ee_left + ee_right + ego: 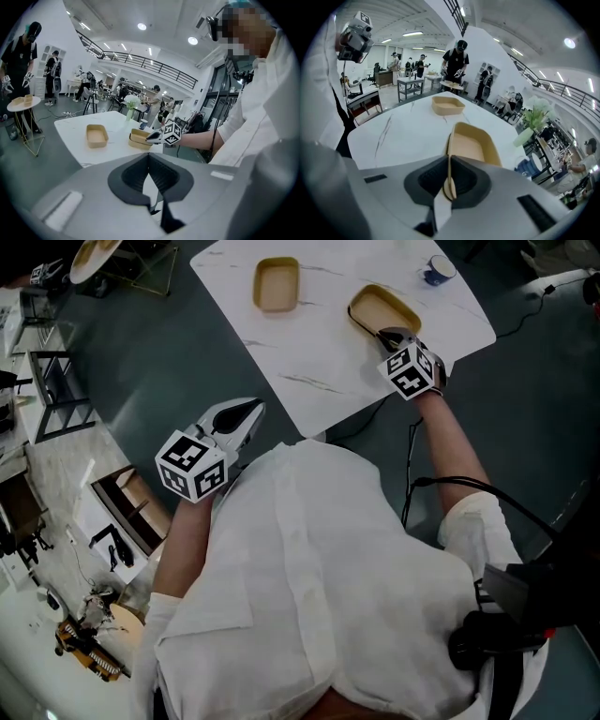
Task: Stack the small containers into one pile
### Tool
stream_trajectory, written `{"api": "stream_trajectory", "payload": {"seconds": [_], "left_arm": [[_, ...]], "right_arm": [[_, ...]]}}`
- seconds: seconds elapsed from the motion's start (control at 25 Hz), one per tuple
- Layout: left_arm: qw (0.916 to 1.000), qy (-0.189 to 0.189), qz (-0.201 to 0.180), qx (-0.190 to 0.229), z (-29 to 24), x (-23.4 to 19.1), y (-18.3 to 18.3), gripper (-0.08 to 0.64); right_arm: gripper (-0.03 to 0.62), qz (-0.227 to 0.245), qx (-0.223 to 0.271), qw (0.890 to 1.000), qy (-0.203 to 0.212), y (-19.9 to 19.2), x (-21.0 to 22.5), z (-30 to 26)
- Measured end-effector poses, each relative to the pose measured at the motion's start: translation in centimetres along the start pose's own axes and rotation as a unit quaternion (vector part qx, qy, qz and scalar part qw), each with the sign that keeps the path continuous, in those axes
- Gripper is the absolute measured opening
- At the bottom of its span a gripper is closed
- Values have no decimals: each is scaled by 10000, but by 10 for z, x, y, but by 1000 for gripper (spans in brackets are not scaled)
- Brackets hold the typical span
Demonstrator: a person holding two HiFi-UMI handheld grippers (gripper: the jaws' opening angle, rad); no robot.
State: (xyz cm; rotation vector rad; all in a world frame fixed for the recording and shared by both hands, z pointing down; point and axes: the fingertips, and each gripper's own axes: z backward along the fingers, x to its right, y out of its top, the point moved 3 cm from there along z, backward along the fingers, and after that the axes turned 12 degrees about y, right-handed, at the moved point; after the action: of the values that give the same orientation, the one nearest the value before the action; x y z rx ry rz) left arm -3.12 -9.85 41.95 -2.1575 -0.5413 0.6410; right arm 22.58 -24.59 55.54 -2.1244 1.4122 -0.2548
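A white marble-patterned tabletop (pixel 319 367) carries a tan rectangular container (pixel 277 284) at far left, a second tan container (pixel 384 309) nearer right, and a blue-and-white cup (pixel 438 270) far right.

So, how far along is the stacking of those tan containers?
Possibly one pair done: the held container, its wall pinched by the right gripper, seems to sit on a lower container. The lone container remains to be added. The left gripper is shut, empty.
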Motion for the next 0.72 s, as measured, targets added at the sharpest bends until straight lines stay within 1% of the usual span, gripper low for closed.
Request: {"api": "stream_trajectory", "payload": {"seconds": [0.28,0.68,0.72], "left_arm": [[9999,48,82,-35,1,-4,-3,8],[9998,73,165,1,4,-11,-3,8],[9998,58,172,0,5,-13,-4,8]], "right_arm": [[17,-125,-75,9997,175,-6,0,-14],[21,-252,-118,9992,292,-6,-4,-20],[31,-265,-128,9992,276,-6,-4,-20]]}}
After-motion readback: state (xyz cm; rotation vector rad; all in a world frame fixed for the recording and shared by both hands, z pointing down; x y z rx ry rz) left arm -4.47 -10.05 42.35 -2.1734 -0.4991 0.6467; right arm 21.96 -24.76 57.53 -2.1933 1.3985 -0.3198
